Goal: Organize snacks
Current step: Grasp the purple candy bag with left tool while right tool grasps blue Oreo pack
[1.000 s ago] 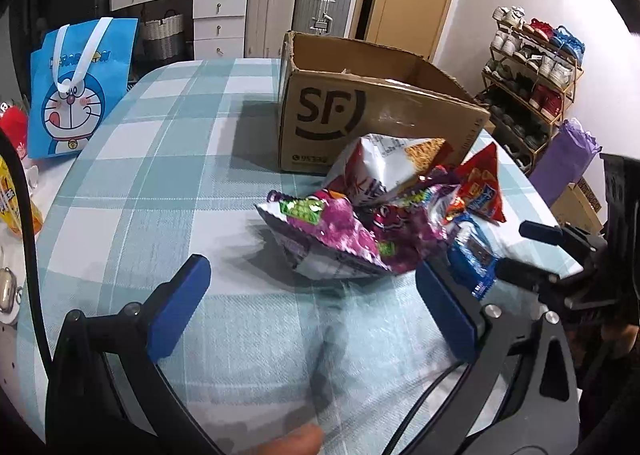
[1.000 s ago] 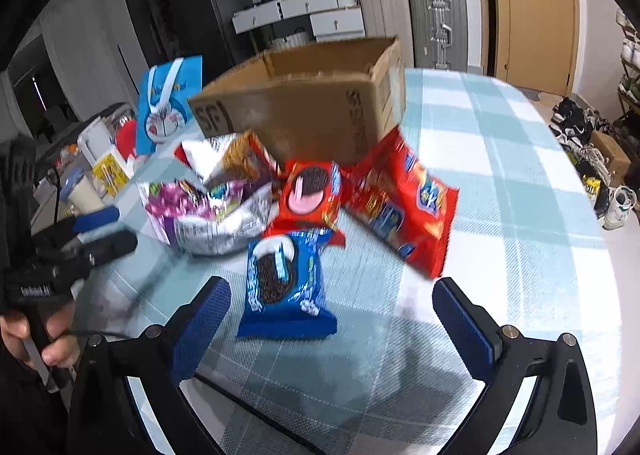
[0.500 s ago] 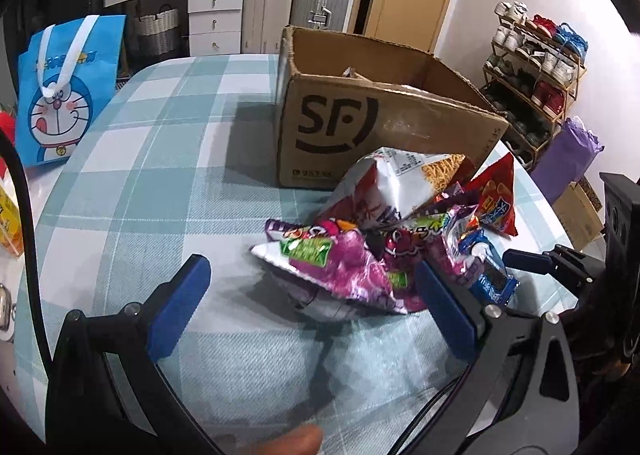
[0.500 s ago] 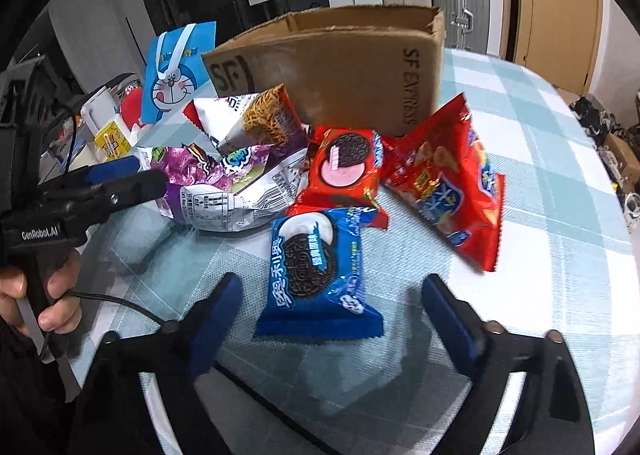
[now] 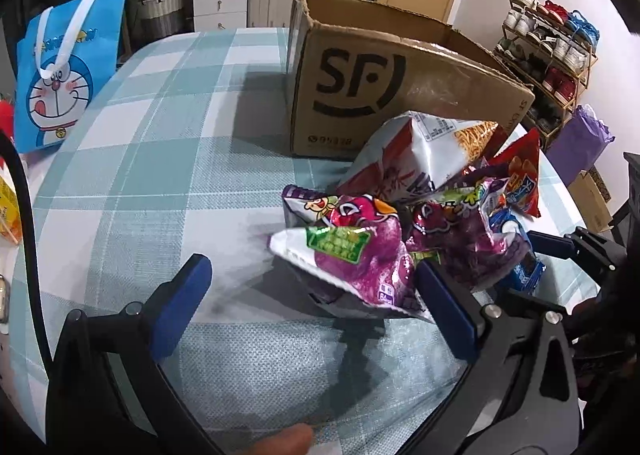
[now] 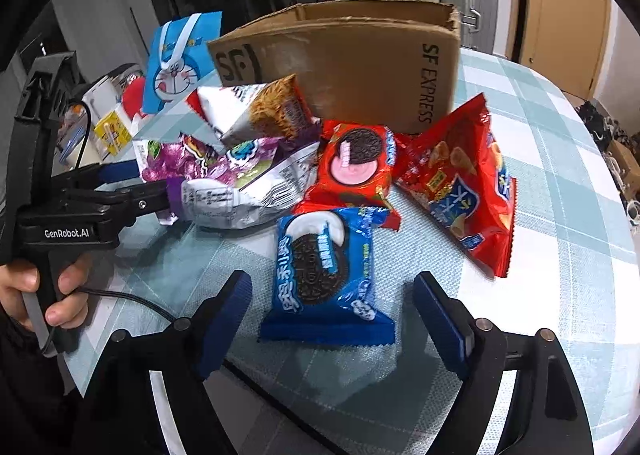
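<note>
A pile of snacks lies in front of an open SF cardboard box (image 5: 400, 95). My left gripper (image 5: 316, 295) is open. The near corner of a purple snack bag (image 5: 360, 259) lies between its blue pads, and the pads do not press on it. My right gripper (image 6: 334, 315) is closing its jaws on either side of a blue Oreo pack (image 6: 324, 267), with a gap still at each pad. Behind that pack lie a red Oreo pack (image 6: 356, 171), a red chip bag (image 6: 460, 183) and a silver noodle-snack bag (image 6: 260, 115).
The table has a teal check cloth (image 5: 160, 135). A blue cartoon tote bag (image 5: 64, 71) stands at its far left edge, with small items beside it. A shoe rack (image 5: 552, 55), suitcases and drawers line the room beyond. A hand (image 6: 60, 295) holds the left gripper's handle.
Both grippers have come lower and nearer to the pile. The right jaws have narrowed around the blue Oreo pack. The purple bag's corner now lies between the left pads.
</note>
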Demonstrator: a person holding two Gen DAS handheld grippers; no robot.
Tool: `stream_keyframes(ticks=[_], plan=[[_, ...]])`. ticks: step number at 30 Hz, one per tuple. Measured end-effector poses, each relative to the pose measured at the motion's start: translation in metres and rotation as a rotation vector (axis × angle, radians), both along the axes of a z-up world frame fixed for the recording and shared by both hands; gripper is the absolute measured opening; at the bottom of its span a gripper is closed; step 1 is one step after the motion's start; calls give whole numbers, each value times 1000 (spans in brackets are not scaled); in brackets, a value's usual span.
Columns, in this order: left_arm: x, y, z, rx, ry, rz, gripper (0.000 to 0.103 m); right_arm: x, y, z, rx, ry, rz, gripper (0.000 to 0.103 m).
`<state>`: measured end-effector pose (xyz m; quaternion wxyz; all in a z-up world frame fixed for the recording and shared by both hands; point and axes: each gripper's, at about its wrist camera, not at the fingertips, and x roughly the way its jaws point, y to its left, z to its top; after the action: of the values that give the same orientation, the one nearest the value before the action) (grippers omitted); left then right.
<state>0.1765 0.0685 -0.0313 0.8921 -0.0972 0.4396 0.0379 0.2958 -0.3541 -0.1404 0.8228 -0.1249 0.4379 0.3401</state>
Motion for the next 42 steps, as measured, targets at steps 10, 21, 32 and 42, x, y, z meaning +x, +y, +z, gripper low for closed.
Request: stream_keyframes(ticks=[10, 21, 32, 42], plan=[[3, 0, -6, -50, 8, -32, 68, -1, 8, -1, -32, -26, 5, 81], [-12, -11, 2, -33, -35, -67, 50, -5, 8, 0, -29, -27, -1, 63], [-21, -4, 11, -50, -64, -51, 49, -5, -8, 3, 17, -13, -33, 46], [-30, 0, 11, -58, -85, -42, 48, -17, -14, 11, 33, -61, -33, 46]])
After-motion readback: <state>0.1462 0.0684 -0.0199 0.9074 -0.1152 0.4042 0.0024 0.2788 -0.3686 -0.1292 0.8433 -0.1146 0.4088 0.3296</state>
